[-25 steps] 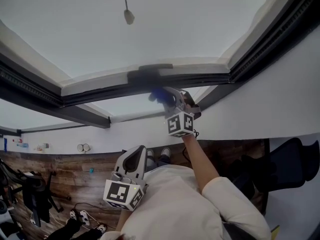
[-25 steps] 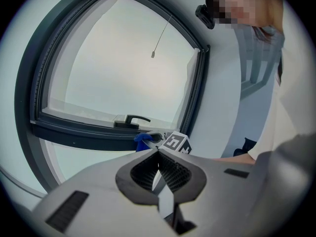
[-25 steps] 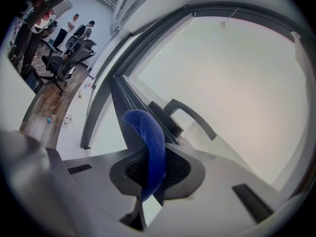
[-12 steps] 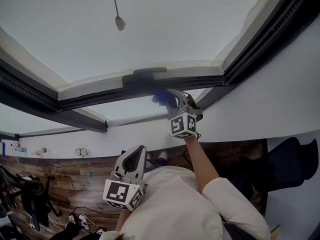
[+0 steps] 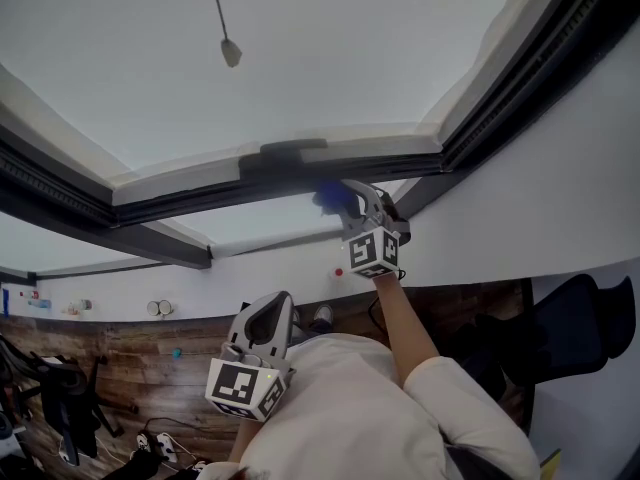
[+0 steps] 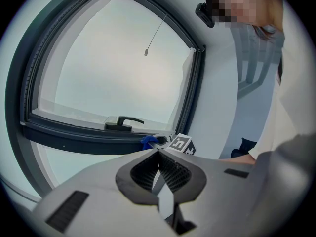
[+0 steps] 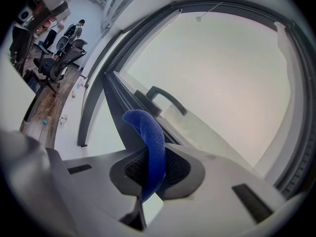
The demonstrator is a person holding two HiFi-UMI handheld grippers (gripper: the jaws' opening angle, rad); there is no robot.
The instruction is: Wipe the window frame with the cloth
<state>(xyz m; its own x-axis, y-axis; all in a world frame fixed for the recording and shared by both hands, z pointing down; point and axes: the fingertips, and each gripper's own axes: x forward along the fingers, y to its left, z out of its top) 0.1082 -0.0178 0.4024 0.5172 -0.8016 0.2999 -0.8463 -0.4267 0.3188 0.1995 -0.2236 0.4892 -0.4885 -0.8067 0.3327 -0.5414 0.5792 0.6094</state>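
The right gripper's [image 7: 148,154] jaws are shut on the blue cloth [image 7: 148,132], pinching it between the ribbed pads. A folded length of the cloth sticks out past the tips and curls over to the left. Just beyond that curled end runs the dark lower bar of the window frame [image 7: 116,100], and the cloth lies up against it. The pictures do not settle whether it is pressing on the bar. A little further along the bar from the tips sits the dark window handle [image 7: 165,98], lying level with the frame. Past the handle is the pale pane, and high on it hangs a thin pull cord with a small weight [image 7: 197,19]. Off to the left of the jaws and well below the frame are the white wall, a strip of wooden floor [image 7: 47,105] and some black office chairs [image 7: 59,63].

The left gripper's [image 6: 158,154] jaws are closed tip to tip with nothing between them. They point up toward the same window from well back. The right gripper with its marker cube and the blue cloth show straight ahead of them at the frame's lower bar, just right of the handle. In the head view the left gripper sits low against the person's white top [image 5: 350,408], well apart from the window, while the right arm reaches up to the frame.
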